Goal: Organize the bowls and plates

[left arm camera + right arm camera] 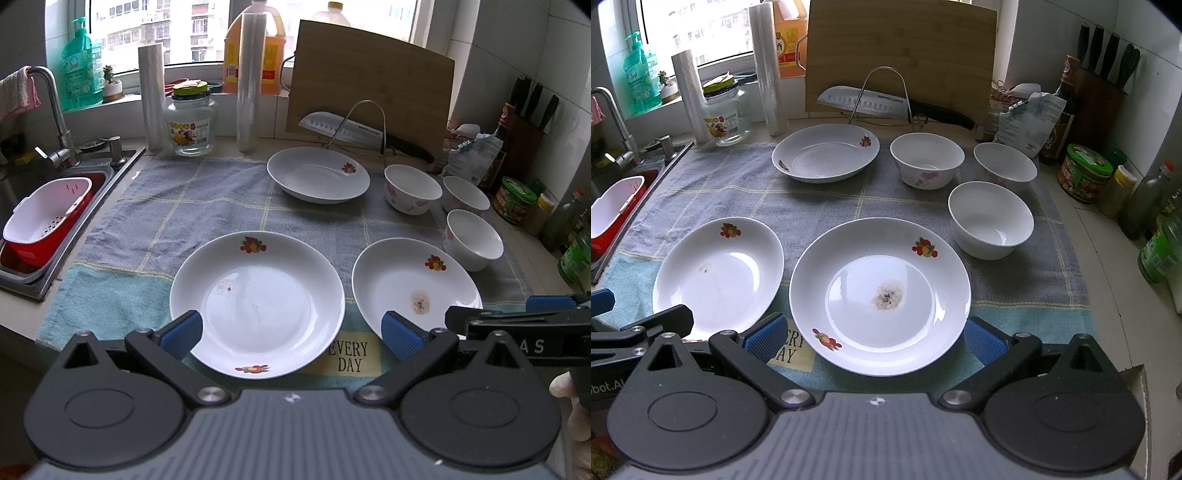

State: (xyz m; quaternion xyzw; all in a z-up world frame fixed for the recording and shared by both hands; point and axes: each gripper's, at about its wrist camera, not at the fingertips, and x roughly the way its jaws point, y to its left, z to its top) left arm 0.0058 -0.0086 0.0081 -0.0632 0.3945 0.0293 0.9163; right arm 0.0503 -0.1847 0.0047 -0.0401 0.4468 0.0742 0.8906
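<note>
Three white fruit-print plates lie on a grey-blue towel [155, 206]: a near left plate [257, 302] [718, 273], a near right plate with a brown stain [415, 286] [880, 295], and a far plate [318, 174] [825, 152]. Three white bowls [412, 188] [465, 194] [474, 239] stand at the right; they also show in the right wrist view [926, 160] [1004, 165] [991, 220]. My left gripper [291, 334] is open and empty at the near left plate's front. My right gripper [873, 338] is open and empty at the stained plate's front.
A sink [48, 206] with a red-and-white strainer basket [46, 218] is at the left. A jar [190, 123], wrap rolls [251, 81], a cutting board [369, 85] and a knife [351, 129] on a rack line the back. Bottles and jars [1084, 173] crowd the right.
</note>
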